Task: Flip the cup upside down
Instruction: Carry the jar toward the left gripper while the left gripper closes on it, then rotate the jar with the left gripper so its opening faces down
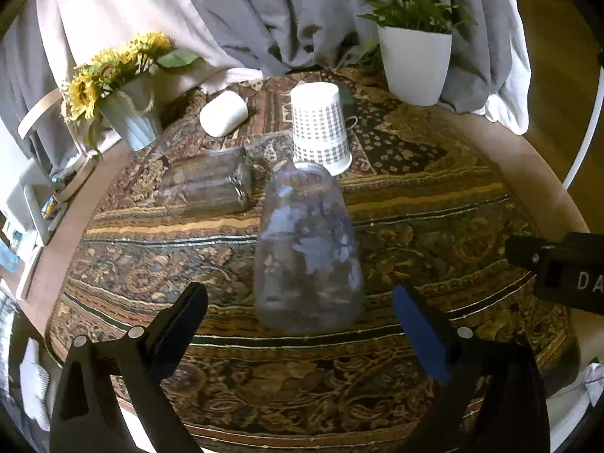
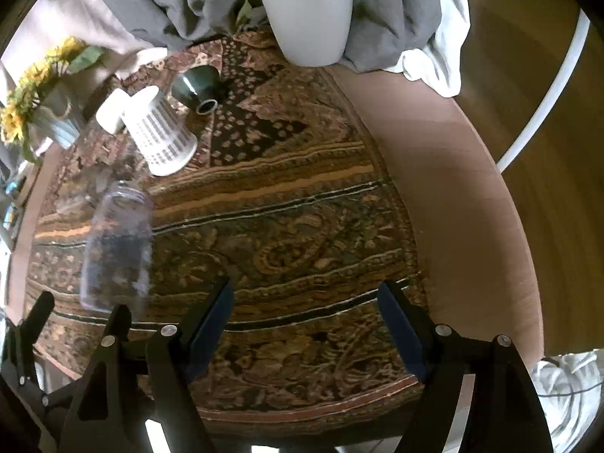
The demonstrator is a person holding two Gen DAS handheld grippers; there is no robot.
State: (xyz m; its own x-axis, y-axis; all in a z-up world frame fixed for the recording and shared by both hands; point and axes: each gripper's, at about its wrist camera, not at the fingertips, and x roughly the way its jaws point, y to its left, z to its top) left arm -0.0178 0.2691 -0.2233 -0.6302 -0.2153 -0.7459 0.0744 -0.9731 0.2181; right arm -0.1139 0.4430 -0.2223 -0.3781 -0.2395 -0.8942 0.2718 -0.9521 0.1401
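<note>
A clear plastic cup [image 1: 307,253] with blue print stands upside down on the patterned cloth, just ahead of my left gripper [image 1: 300,307]. The left gripper is open and empty, its fingers on either side of the cup and apart from it. The same cup shows at the left of the right wrist view [image 2: 117,245]. My right gripper [image 2: 305,302] is open and empty over bare cloth, to the right of the cup. Part of it shows at the right edge of the left wrist view [image 1: 558,268].
A white checked paper cup [image 1: 321,128] stands upside down behind the clear cup. A glass jar [image 1: 205,185], a white cup [image 1: 223,113] and a dark green cup [image 2: 196,88] lie on their sides. A sunflower vase [image 1: 120,87] and a white plant pot [image 1: 415,62] stand at the back. The table edge [image 2: 453,188] curves at the right.
</note>
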